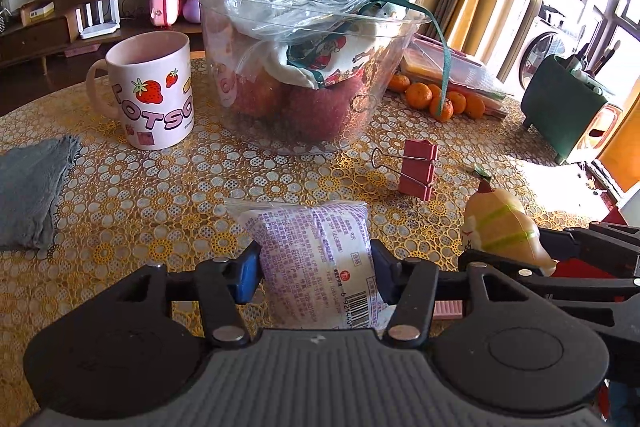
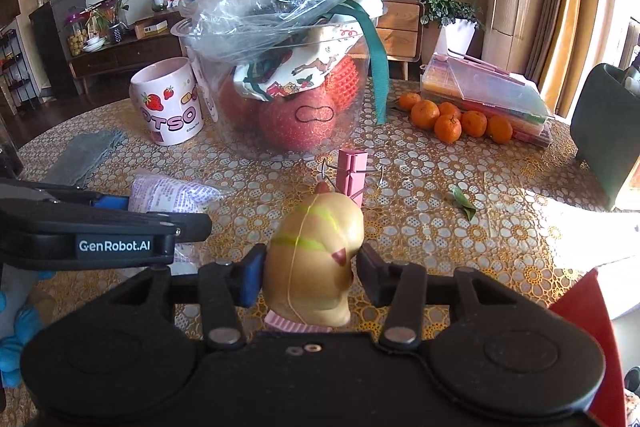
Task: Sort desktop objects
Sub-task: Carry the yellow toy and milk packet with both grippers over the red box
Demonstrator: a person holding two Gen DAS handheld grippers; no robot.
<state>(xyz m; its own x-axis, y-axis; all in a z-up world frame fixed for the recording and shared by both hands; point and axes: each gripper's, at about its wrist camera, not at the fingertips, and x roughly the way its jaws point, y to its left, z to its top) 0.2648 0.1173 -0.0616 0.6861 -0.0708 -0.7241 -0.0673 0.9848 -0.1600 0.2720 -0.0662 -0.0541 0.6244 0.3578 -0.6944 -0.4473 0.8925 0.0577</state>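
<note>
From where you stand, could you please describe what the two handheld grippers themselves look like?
Both are matte black plastic: two round housings, angled linkage arms with silver pivot pins, and blue pads on the fingers. The left gripper has a ribbed grey centre plate; its side carries white GenRobot.AI lettering. The right gripper looks the same. No cables show.

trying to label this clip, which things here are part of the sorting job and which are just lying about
In the job:
left gripper shut on the purple snack packet
right gripper shut on the pear-shaped toy
pink binder clip
clear tub

Lying about:
strawberry mug
tangerines
grey cloth
</note>
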